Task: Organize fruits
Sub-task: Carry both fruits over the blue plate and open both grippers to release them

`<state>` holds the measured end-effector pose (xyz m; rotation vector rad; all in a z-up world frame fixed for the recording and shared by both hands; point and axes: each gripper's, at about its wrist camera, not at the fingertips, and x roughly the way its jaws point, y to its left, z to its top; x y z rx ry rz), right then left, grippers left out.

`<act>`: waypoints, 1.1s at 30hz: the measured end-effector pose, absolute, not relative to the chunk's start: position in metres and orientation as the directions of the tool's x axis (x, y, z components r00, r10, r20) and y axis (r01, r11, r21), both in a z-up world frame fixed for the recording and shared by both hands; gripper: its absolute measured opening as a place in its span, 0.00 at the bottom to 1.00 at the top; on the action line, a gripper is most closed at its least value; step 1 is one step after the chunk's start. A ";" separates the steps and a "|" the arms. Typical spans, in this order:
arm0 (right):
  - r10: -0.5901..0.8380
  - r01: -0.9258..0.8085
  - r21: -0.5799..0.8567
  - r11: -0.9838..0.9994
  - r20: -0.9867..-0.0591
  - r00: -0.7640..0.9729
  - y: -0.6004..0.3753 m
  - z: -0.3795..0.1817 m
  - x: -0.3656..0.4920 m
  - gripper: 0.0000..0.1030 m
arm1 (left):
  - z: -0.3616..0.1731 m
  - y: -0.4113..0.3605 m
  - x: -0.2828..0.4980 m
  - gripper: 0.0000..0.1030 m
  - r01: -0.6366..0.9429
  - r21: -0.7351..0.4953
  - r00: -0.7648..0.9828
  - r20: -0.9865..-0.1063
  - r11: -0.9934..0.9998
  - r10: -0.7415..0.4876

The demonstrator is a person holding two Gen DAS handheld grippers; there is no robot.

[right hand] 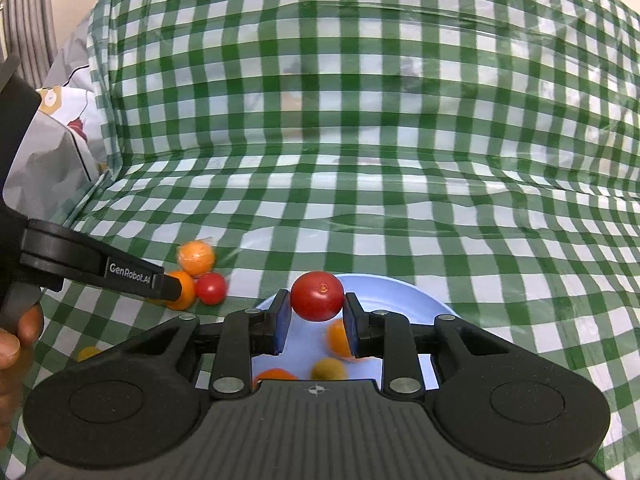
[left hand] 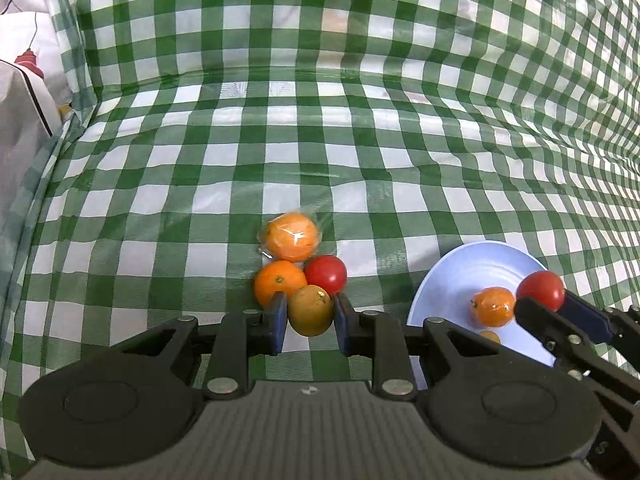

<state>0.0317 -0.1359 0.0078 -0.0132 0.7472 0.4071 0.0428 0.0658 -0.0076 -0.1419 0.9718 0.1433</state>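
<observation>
Both claws are gripping fruit. Left gripper [left hand: 310,322] is clenching a yellow-orange fruit [left hand: 311,310] between its blue pads, right at the near edge of a small heap on the green checked tablecloth [left hand: 320,140]. Touching this fruit are lying an orange mandarin [left hand: 278,282] on the left and a red tomato [left hand: 326,274] on the right, and behind them a plastic-wrapped orange [left hand: 293,237] is sitting.

Right gripper [right hand: 316,322] is grasping another red tomato [right hand: 317,296] and is holding it over the pale blue plate [right hand: 400,292], which is standing to the right of the heap, near it but not touching. On the plate a small mandarin [left hand: 494,306] is already lying, with two more small fruits, blurred, closer to the camera. One little yellow fruit [right hand: 89,353] is lying alone on the cloth near the person's hand [right hand: 16,344].
</observation>
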 end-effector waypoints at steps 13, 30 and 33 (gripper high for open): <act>0.191 -0.159 0.109 0.981 -0.662 0.724 -0.186 0.013 0.038 0.29 | -0.002 0.053 0.043 0.26 -0.167 -0.084 0.589 -0.808 0.982 0.031; 0.218 -0.205 0.112 0.972 -0.754 0.620 -0.191 -0.007 0.035 0.31 | -0.003 0.003 0.037 0.35 0.059 -0.162 0.617 -0.769 0.985 -0.164; 0.199 -0.195 0.096 0.976 -0.757 0.622 -0.192 -0.007 0.035 0.44 | -0.003 -0.001 0.036 0.42 0.073 -0.167 0.624 -0.762 0.983 -0.176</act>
